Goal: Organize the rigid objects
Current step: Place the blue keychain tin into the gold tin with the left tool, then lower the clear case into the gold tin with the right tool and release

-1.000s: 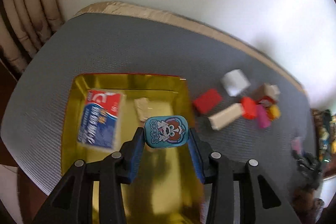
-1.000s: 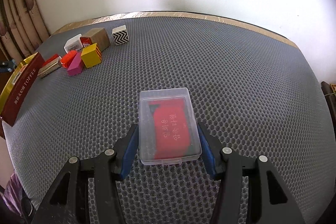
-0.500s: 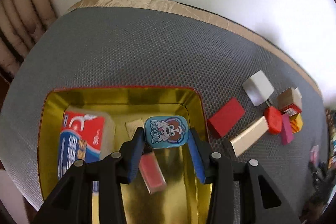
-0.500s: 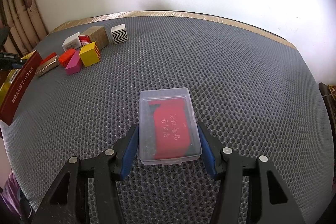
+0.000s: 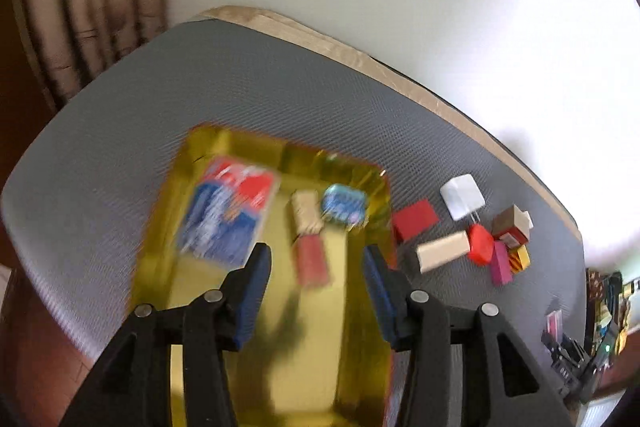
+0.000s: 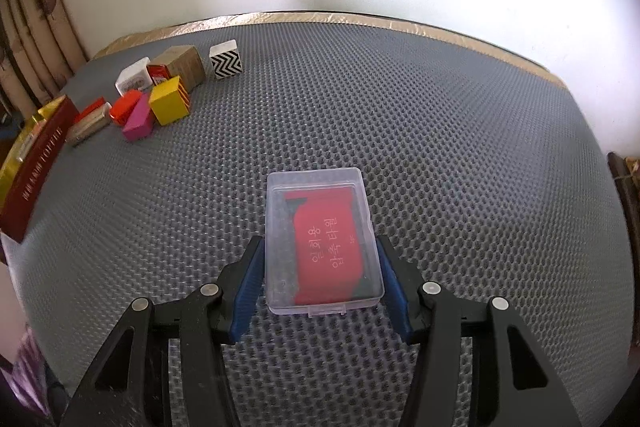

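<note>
Dropped from the left gripper (image 5: 316, 267), whose empty jaws are opening, the blue tin (image 5: 344, 203) now lies in the gold tray (image 5: 360, 327). Right gripper (image 6: 320, 277) stays clamped on the clear case (image 6: 322, 239); small blocks (image 6: 168, 101) sit beyond.

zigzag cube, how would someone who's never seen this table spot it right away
On the grey mesh mat, look to the far left corner, where a cluster of small coloured blocks sits beyond the gold tin. The zigzag cube is the rightmost piece, just right of the brown box; it alone carries black-and-white chevron stripes.
</note>
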The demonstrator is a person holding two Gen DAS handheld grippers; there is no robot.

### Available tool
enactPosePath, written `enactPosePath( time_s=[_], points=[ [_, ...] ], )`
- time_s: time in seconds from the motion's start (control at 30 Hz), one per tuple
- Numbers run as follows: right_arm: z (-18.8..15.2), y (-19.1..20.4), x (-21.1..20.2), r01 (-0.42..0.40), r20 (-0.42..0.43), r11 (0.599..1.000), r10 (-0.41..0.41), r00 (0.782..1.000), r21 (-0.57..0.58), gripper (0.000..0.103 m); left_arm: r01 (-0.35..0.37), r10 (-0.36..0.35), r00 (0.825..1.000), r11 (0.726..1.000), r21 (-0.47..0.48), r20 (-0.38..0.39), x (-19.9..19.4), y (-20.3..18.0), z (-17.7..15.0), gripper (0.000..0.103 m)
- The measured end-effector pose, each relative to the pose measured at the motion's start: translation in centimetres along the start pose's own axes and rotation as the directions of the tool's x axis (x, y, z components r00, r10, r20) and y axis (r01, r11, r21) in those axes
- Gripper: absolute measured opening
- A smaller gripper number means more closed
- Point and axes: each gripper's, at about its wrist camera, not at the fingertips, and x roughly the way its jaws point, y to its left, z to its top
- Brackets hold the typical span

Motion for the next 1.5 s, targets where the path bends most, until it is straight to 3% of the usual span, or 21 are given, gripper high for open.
enactPosePath(
  time_s=[0.3, 0.43, 0.53, 0.6, 0.7, 0.83, 1.0, 1.17, 1.33, 1.4, 1.5],
  points=[
    [0.1, 1.2, -1.9, -0.160, -0.002, 0.977, 0.162, 0.987, 0.139, 0.051, -0.137, 0.138, 0.981, 0.990, -0.016, 0.134, -6.7, 4.5, -7.5, 0.049],
    [1.7, 5.5, -4.4, -0.316, 0.048, 0.938, 0.313, 0.949, 0.143, 0.051, -0.190, 0.192, 0.961, 0.981, -0.031, 0.200, -8.8, 6.7, -8.9, 0.050],
    [4.3, 11.7, -6.6, -0.401, 0.054, 0.914, 0.399, 0.915, 0.053, 0.051, -0.258, 0.258, 0.937, 0.966, -0.031, 0.234, -9.2, 7.6, -9.2, 0.051],
    [6.1, 17.3, -7.4, -0.476, 0.028, 0.879, 0.477, 0.879, -0.024, 0.051, -0.260, 0.266, 0.935, 0.964, -0.056, 0.235, -9.1, 8.4, -9.2, 0.052],
    [8.0, 26.5, -6.8, -0.563, -0.046, 0.819, 0.562, 0.826, -0.112, 0.051, -0.244, 0.256, 0.946, 0.966, -0.084, 0.198, -8.5, 9.8, -9.0, 0.052],
    [8.2, 36.2, -4.3, -0.590, -0.147, 0.779, 0.572, 0.807, -0.211, 0.051, -0.172, 0.196, 0.968, 0.973, -0.152, 0.157, -8.5, 11.8, -9.0, 0.052],
    [6.6, 42.4, 0.3, -0.542, -0.237, 0.805, 0.493, 0.837, -0.241, 0.051, -0.135, 0.159, 0.975, 0.978, -0.159, 0.153, -8.6, 12.0, -9.0, 0.052],
    [5.6, 44.4, 2.4, -0.456, -0.248, 0.846, 0.396, 0.884, -0.275, 0.051, -0.130, 0.147, 0.978, 0.985, -0.116, 0.151, -8.4, 10.9, -9.2, 0.052],
    [4.9, 45.6, 3.1, -0.381, -0.228, 0.861, 0.318, 0.920, -0.337, 0.052, -0.134, 0.149, 0.976, 0.986, -0.098, 0.162, -8.4, 10.3, -9.3, 0.052],
    [4.9, 45.7, 3.0, -0.380, -0.221, 0.862, 0.321, 0.921, -0.335, 0.052, -0.134, 0.149, 0.976, 0.986, -0.102, 0.156, -8.3, 10.2, -9.3, 0.053],
    [5.1, 44.0, 1.1, -0.420, -0.157, 0.860, 0.390, 0.907, -0.289, 0.070, -0.135, 0.148, 0.979, 0.986, -0.095, 0.140, -7.9, 10.1, -9.3, 0.053]
  ],
)
